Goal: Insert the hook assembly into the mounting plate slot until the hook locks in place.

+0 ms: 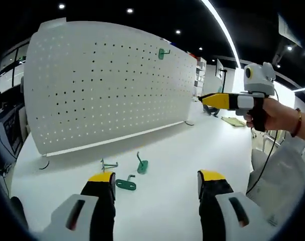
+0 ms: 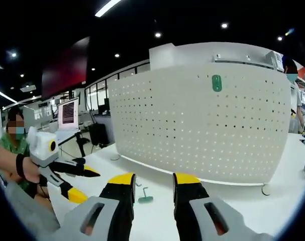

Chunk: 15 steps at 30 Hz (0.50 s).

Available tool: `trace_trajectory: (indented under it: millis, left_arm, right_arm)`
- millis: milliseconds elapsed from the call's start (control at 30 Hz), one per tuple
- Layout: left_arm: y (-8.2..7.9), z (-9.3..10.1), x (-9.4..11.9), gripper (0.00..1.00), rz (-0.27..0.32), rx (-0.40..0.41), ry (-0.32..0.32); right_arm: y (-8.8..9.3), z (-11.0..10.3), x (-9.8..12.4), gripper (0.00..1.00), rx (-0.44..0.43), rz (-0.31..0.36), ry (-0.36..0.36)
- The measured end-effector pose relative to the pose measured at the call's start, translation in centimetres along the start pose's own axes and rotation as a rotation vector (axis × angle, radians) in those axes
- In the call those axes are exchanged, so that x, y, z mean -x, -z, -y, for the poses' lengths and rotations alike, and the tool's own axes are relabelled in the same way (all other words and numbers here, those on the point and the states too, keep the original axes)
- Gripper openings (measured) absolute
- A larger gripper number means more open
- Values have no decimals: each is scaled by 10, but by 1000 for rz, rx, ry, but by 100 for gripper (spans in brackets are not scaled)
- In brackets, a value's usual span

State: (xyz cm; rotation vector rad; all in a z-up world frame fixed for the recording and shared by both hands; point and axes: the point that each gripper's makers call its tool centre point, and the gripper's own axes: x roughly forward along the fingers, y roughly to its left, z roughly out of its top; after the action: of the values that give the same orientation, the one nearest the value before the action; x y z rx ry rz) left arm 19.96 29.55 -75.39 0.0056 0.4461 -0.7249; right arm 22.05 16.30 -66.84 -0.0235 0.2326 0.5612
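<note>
White perforated mounting plate [image 1: 109,85] stands upright on the white table [image 1: 192,150], and we see one green hook [image 1: 163,53] already hung high on it. Three more hooks lie on the table before the plate: a bare metal one [image 1: 108,164] and two with green bases [image 1: 141,164] [image 1: 126,184], just beyond our left gripper [image 1: 156,183], whose jaws stand apart and empty. Our right gripper [image 2: 154,187] hovers with its jaws also apart, holding nothing, facing the plate.

White pegboard [image 1: 107,85] — green hooks [image 1: 126,184]
</note>
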Motion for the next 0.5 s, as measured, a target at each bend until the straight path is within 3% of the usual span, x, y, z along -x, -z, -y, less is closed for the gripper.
trace_trajectory:
  millis: [100,500]
  left_arm:
    - [4,-2,-2,68,-15,2,-6]
    - [22,-18,-13,67,-60,18,-35]
  right_arm:
    - [5,-5,0,38,12,-13,-11]
    - [20,-22,8,40,42,-29,-57]
